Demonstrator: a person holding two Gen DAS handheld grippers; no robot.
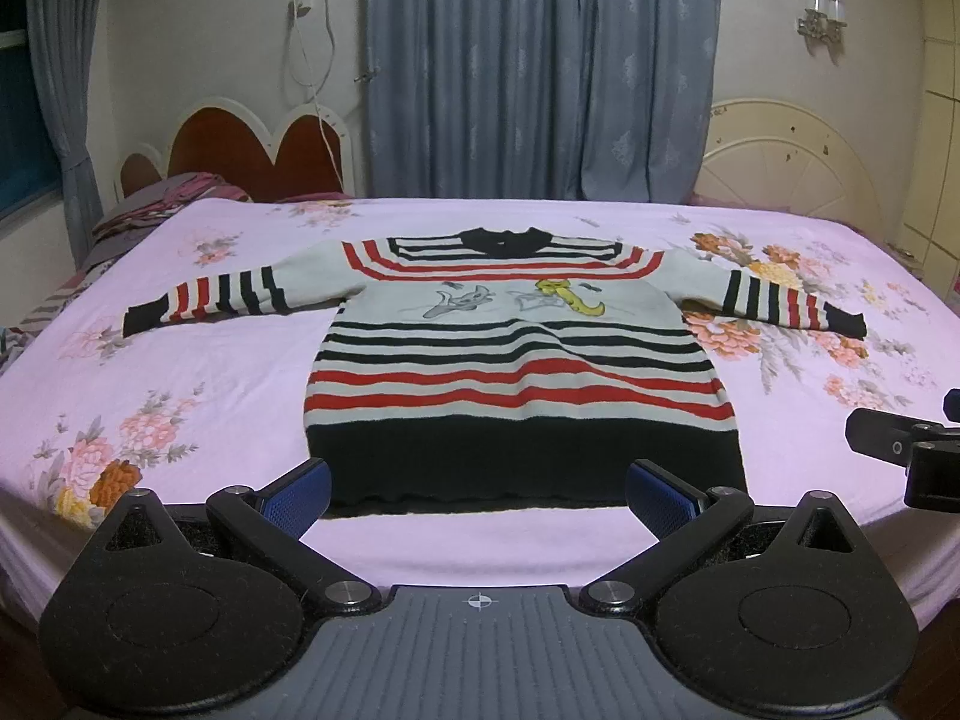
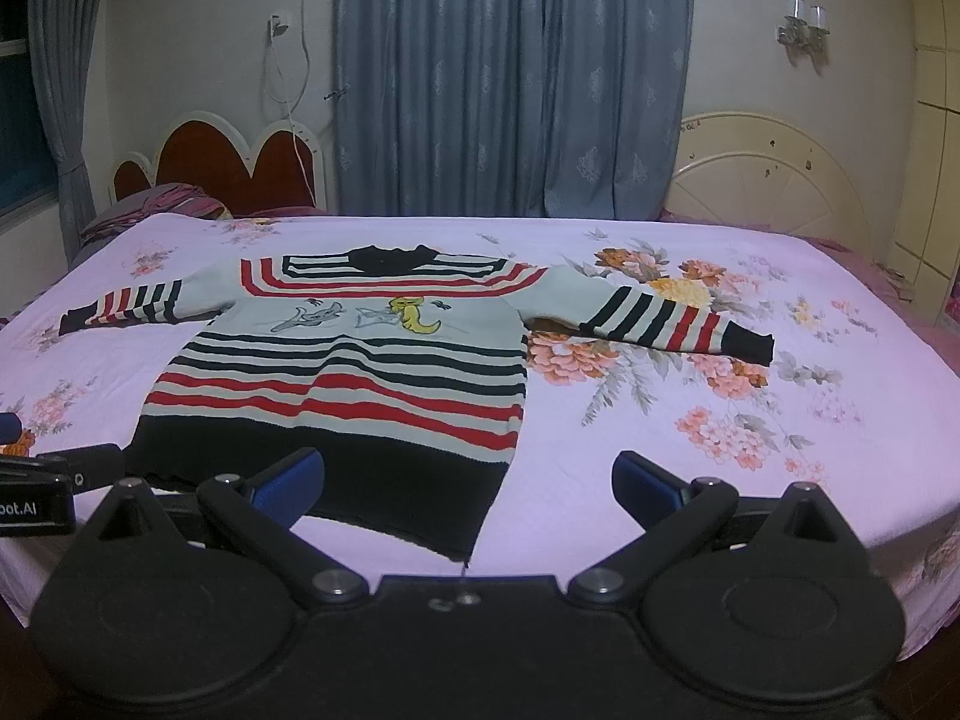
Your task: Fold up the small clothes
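A small striped sweater [image 1: 516,360] in red, black and pale grey, with a cartoon print on the chest, lies flat and face up on the bed, both sleeves spread out. My left gripper [image 1: 478,495] is open just in front of the black hem, holding nothing. The right wrist view has the same sweater [image 2: 342,372] lying left of centre, its right sleeve [image 2: 666,315] stretched over the flower print. My right gripper [image 2: 468,483] is open over the hem's right corner, with nothing between its blue pads [image 2: 645,486].
The bed sheet [image 1: 240,360] is pink with flower prints. Folded bedding [image 1: 150,210] sits at the far left by a red headboard [image 1: 252,144]. A cream headboard [image 1: 792,162] and blue curtains [image 1: 540,72] stand behind. The right gripper's body [image 1: 912,456] shows at the right edge.
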